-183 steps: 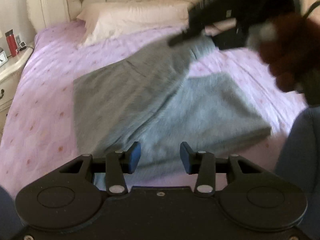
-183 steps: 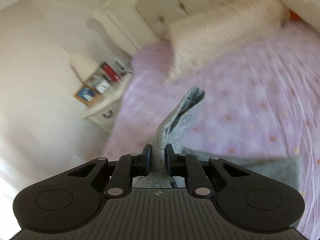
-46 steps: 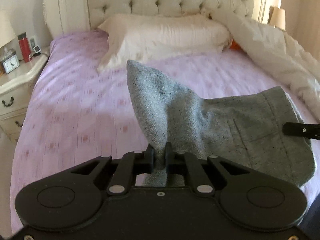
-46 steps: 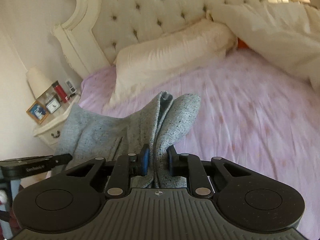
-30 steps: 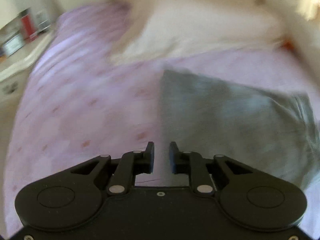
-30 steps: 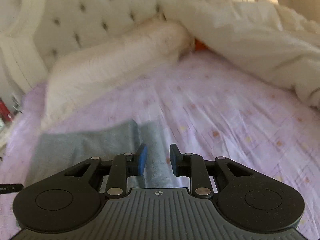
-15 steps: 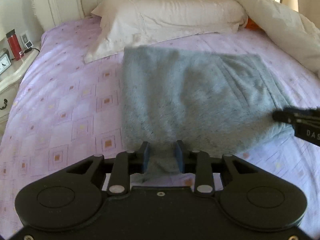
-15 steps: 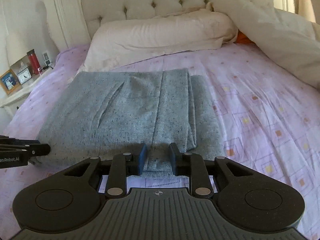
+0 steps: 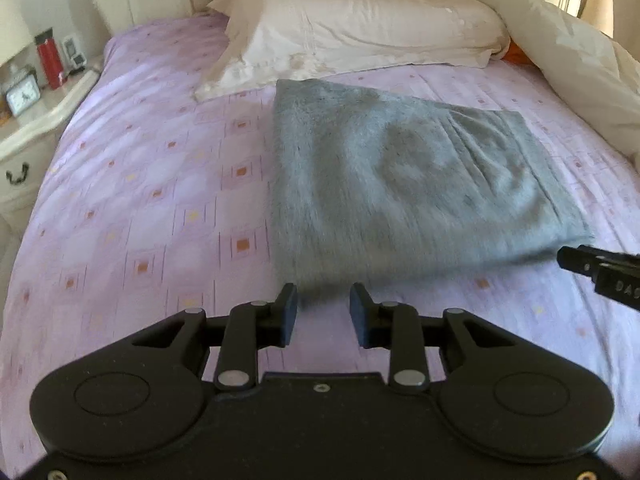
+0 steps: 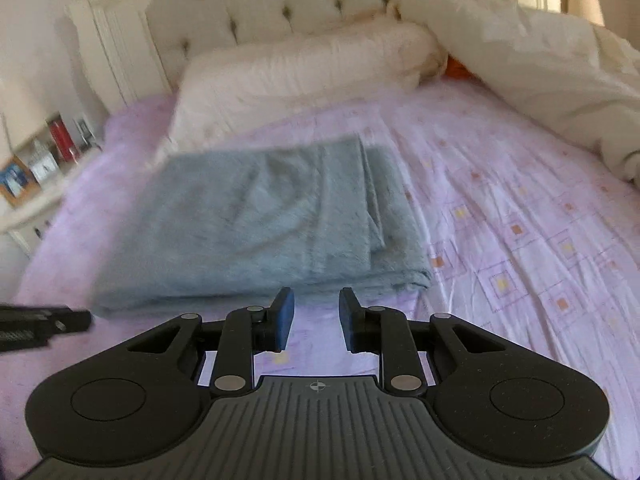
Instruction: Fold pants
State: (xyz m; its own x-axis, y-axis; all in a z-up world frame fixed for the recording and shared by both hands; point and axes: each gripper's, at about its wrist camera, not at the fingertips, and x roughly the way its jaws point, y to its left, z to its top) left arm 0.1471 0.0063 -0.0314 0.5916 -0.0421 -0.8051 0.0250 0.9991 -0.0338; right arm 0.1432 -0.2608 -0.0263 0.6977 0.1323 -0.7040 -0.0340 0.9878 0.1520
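The grey pants lie folded into a flat rectangle on the purple bedsheet; they also show in the right wrist view. My left gripper is open and empty, just short of the fold's near edge. My right gripper is open and empty, just short of the near edge too. The tip of the right gripper shows at the right edge of the left wrist view.
A cream pillow lies beyond the pants against the tufted headboard. A white duvet is bunched at the right. A nightstand with a red bottle and a clock stands at the left.
Both grippers let go of the pants, opened wider and drew back from the near edge. The pants now lie flat on the sheet.
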